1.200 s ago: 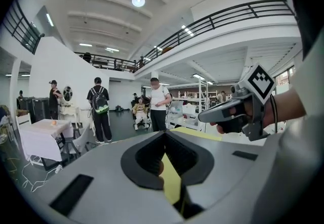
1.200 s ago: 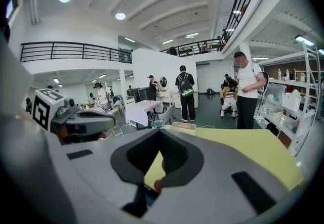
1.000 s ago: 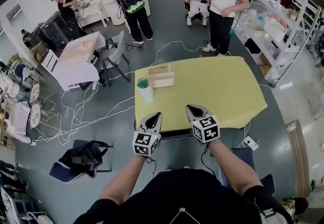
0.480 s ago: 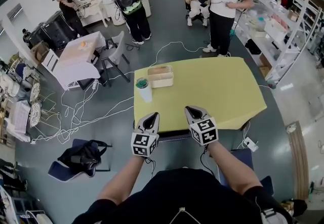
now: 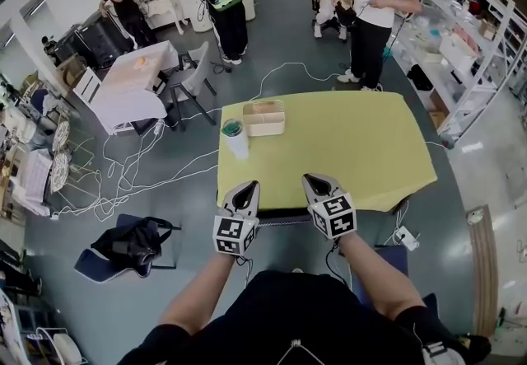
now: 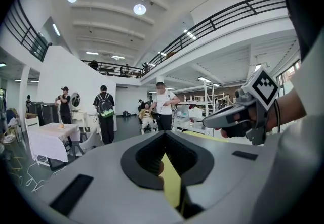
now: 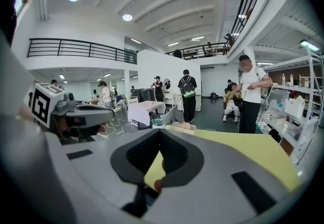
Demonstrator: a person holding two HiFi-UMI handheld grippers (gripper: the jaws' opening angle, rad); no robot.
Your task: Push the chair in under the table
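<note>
At the near edge of the yellow rectangular desk, the dark-framed chair is sitting tucked under, its top rail running along that edge and its back facing the person. Left hand-held gripper and right hand-held gripper, both clenched and empty, are flanking the rail. A green-lidded clear cup and a shallow beige box are standing far-left on the desk.

The left gripper and right gripper hover closed at yellow table's near edge

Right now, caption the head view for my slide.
Left hand-held gripper and right hand-held gripper, both shut, at the near edge of the yellow table.
</note>
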